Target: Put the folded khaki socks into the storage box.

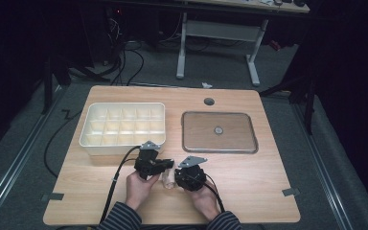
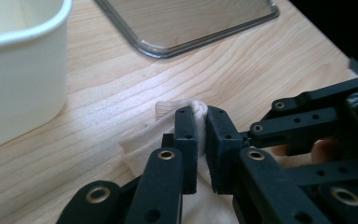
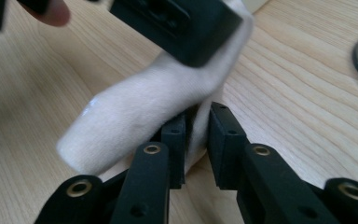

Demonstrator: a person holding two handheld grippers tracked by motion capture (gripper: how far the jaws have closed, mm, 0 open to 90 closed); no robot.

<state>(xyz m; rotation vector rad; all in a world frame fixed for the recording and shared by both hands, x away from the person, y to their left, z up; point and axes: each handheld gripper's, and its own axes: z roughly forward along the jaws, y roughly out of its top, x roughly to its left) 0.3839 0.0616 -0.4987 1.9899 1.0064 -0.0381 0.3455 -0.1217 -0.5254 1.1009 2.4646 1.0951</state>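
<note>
A cream cloth roll (image 1: 168, 179) lies on the wooden table (image 1: 249, 182) near its front edge, between my two grippers. My left gripper (image 1: 169, 166) reaches in from the left, and in its own view the left gripper (image 2: 201, 114) is shut on a thin fold of the cloth (image 2: 140, 144). From the right, my right gripper (image 1: 177, 178) meets the same roll. In the right gripper view, the right gripper (image 3: 198, 114) pinches the lower edge of the cloth (image 3: 135, 116), while the left gripper's jaw clamps its upper end.
A white compartment box (image 1: 124, 104) stands behind the left gripper, close to it (image 2: 23, 70). A shallow metal tray (image 1: 239, 139) lies at the centre right with a small round piece (image 1: 217, 130) in it. A round cable hole (image 1: 209, 101) sits near the far edge.
</note>
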